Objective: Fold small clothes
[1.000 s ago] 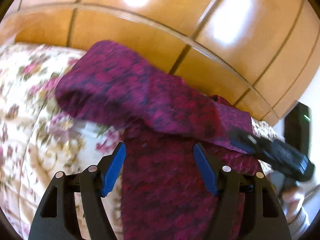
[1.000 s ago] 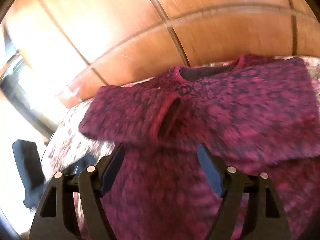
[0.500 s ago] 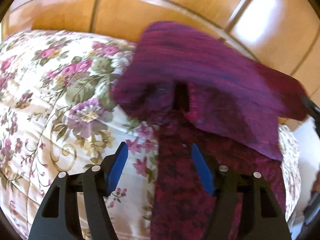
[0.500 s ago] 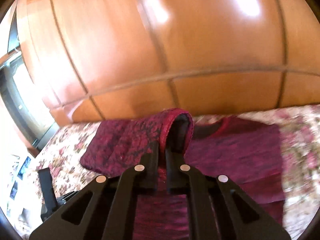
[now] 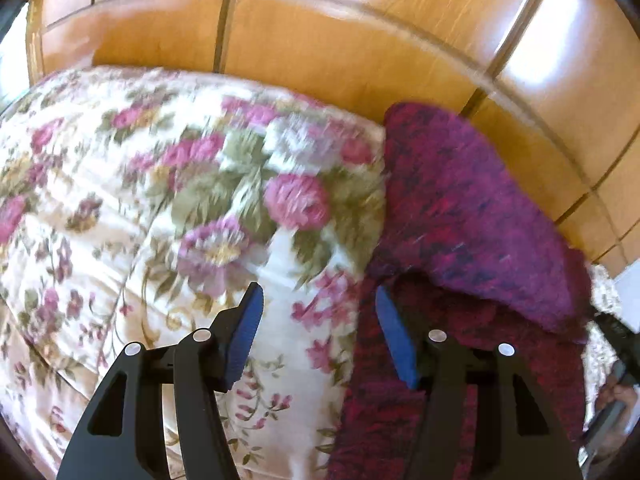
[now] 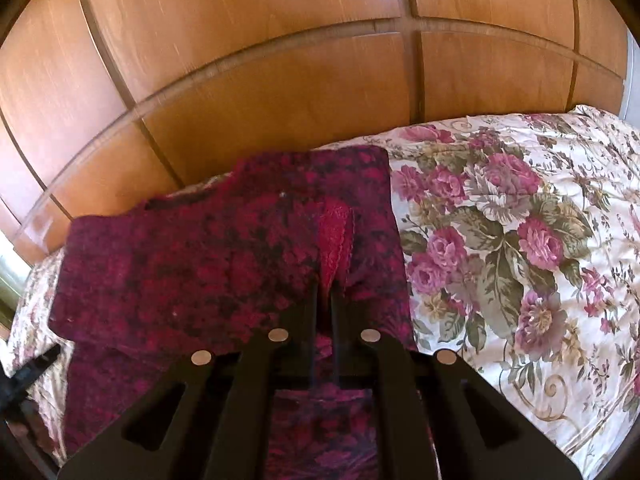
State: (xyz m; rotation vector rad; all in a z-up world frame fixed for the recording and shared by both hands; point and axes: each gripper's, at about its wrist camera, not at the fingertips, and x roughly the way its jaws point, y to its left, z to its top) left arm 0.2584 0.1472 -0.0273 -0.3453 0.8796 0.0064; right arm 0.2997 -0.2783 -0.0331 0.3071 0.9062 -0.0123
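Both grippers sit over the bed's floral quilt [image 6: 520,240]. My right gripper [image 6: 325,300] pinches the magenta sweater [image 6: 200,272] by a folded sleeve cuff; my left gripper [image 5: 318,332] hangs with fingers spread beside the sweater's edge.

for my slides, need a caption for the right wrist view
Right gripper pinches a fold of the magenta knit sweater on the floral quilt.

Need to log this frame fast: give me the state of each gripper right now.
Left gripper: open, holding nothing, over the floral bedspread.
Right gripper: shut on a fold of the magenta knit sweater.
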